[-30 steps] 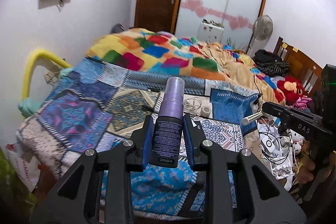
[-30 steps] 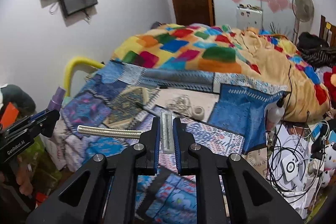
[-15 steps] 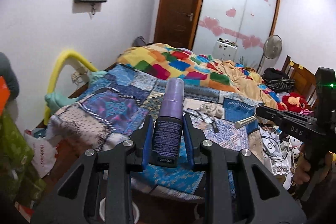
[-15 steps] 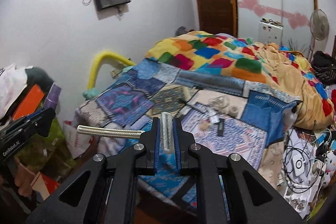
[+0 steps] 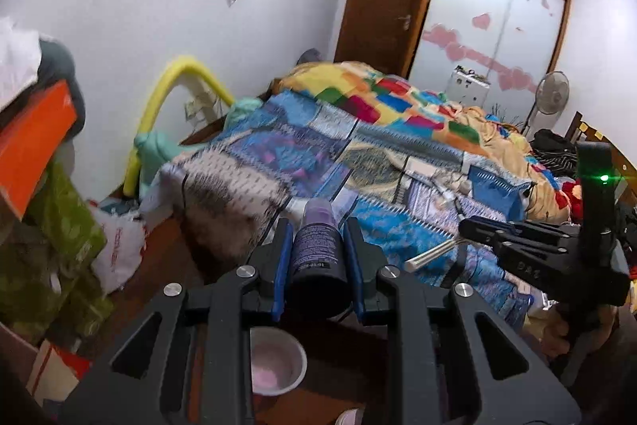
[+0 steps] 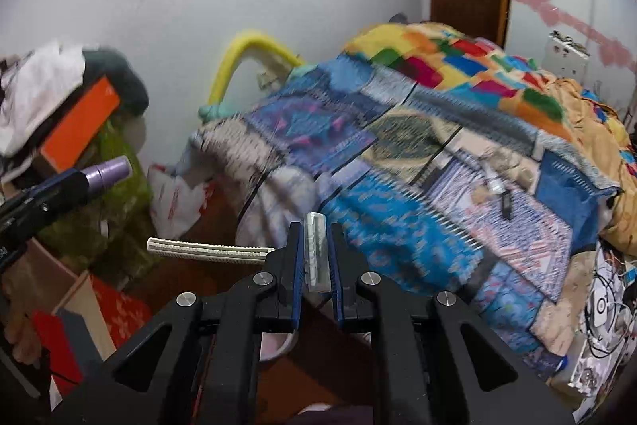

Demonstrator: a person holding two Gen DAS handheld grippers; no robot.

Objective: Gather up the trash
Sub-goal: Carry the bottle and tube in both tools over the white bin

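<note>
A: What are the left tongs [image 5: 318,267] holding?

B: They are clamped on a dark spray bottle [image 5: 317,257] with a purple cap, blue pads pressed on both its sides, cap pointing away from the camera.

A: And the right tongs [image 6: 316,263]?

B: Closed narrow on the head of a disposable razor [image 6: 316,251]. Its ribbed pale handle [image 6: 207,249] sticks out sideways to the left of the fingers.

A: What lies right below them?

B: A small white cup [image 5: 276,365] on the brown floor [image 5: 175,245], directly under the left tongs. The same floor runs under the right tongs too.

A: How close is the bed?

B: The corner of the bed [image 5: 398,154], with its patchwork cover drooping over the edge, sits just ahead of both tongs. A strip of bare floor separates that corner from the pile on the left.

A: What is in that pile?

B: An orange box [image 6: 79,124], green fabric [image 5: 59,226] and a white plastic bag [image 6: 177,198], all left of the tongs. A yellow foam tube [image 6: 239,54] arches against the wall beyond the bed corner.

A: Are the tongs near each other?

B: Side by side, apart, not touching.
</note>
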